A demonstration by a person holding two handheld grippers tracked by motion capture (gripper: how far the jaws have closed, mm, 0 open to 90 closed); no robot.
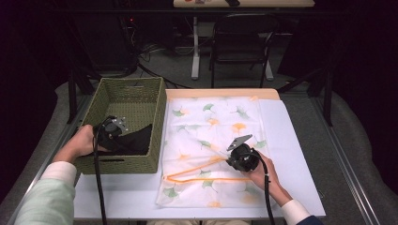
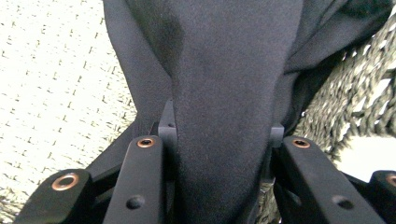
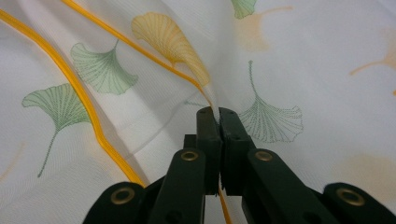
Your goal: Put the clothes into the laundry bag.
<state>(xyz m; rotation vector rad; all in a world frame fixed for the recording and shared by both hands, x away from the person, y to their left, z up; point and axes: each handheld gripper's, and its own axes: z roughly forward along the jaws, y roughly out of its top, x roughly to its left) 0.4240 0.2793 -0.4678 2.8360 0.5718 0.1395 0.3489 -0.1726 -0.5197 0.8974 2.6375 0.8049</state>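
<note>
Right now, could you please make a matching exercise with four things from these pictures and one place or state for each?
Things:
1. black cloth
2. green basket
3. left gripper
4. right gripper

States:
A. pinches the leaf-print mesh bag at its orange edge
B. stands left of the bag
C. closed on the dark fabric
D. lies inside the basket

Pairs: 1-D, 2-B, 3-C, 4-A
</note>
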